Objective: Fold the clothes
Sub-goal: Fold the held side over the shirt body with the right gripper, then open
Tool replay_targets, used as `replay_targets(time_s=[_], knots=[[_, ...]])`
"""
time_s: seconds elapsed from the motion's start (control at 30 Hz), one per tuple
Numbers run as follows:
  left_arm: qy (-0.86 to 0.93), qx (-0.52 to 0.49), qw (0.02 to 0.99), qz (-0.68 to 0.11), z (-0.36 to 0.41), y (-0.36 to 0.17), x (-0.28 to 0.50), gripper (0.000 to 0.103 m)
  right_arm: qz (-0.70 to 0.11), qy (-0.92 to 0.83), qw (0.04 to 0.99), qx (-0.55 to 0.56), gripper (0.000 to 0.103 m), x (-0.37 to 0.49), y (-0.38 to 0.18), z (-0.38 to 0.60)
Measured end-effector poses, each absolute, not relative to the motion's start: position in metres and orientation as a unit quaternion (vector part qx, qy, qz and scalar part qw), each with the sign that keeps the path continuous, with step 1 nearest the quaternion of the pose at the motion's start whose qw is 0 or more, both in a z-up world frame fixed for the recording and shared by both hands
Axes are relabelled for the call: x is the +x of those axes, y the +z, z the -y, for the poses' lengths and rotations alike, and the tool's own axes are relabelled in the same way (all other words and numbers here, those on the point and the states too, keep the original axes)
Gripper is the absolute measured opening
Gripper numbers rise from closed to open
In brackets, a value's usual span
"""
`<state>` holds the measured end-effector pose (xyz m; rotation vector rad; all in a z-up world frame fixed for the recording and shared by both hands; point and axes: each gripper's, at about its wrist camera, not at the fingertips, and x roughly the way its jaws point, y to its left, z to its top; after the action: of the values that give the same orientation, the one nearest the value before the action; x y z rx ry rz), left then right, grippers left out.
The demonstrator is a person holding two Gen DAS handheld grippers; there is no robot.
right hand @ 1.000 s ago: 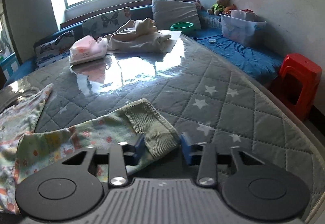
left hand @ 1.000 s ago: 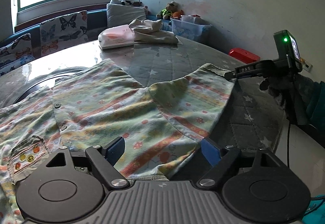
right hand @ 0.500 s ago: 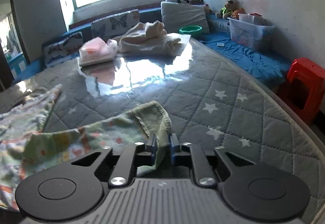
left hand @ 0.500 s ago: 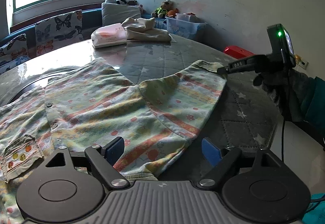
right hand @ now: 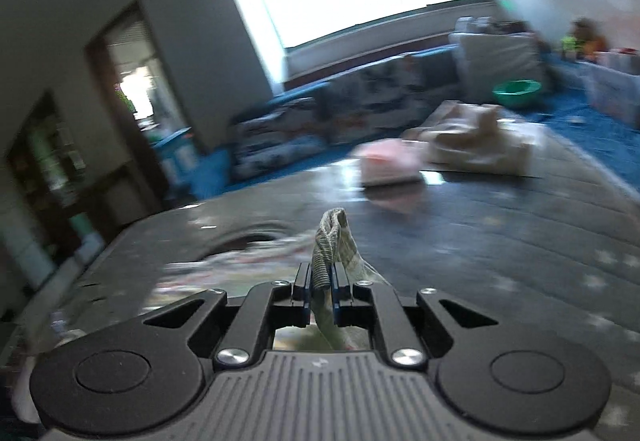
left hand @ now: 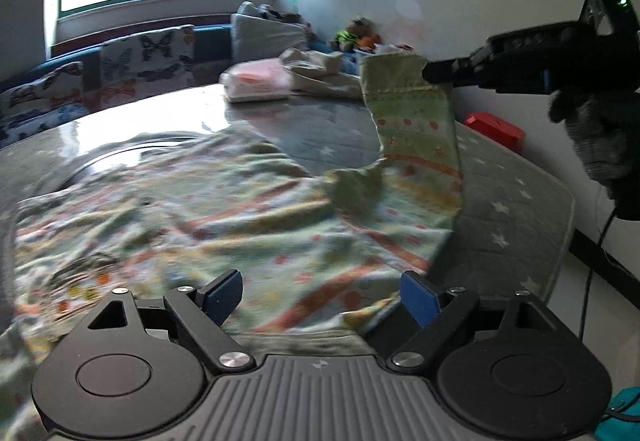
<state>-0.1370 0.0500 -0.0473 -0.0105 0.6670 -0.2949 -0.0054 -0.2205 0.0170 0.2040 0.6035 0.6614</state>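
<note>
A green patterned child's garment with orange stripes and dots lies spread on the grey quilted table. My right gripper is shut on the ribbed cuff of its sleeve. In the left wrist view the right gripper holds that sleeve lifted well above the table, hanging down. My left gripper is open and empty, low over the garment's near edge.
A pink package and a folded beige cloth lie at the table's far side. A red stool stands beyond the right edge. Butterfly cushions and a blue sofa lie behind.
My right gripper closed on the sleeve cuff, then lifted it off the table and swung left. The left gripper stayed open over the garment.
</note>
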Motion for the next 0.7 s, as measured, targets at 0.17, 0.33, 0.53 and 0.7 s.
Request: replay_targets(time_s=[0.17, 0.33, 0.53, 0.7], knots=[[-0.11, -0.027, 0.942, -0.315, -0.077, -0.044, -0.15, 0.089, -0.291, 0.394, 0.867, 0.09, 0.008, -0.007, 0.034, 0.165], [-0.081, -0.049, 0.947, -0.308, -0.1, -0.043, -0.162, 0.09, -0.296, 0.449, 0.839, 0.075, 0.008, -0.01, 0.038, 0.107], [-0.054, -0.067, 0.949, -0.302, -0.121, -0.043, -0.176, 0.091, -0.316, 0.489, 0.811, 0.055, 0.008, -0.017, 0.027, 0.055], [-0.041, -0.077, 0.948, -0.307, -0.131, -0.047, -0.182, 0.091, -0.348, 0.511, 0.786, 0.025, 0.008, -0.024, 0.002, 0.025]])
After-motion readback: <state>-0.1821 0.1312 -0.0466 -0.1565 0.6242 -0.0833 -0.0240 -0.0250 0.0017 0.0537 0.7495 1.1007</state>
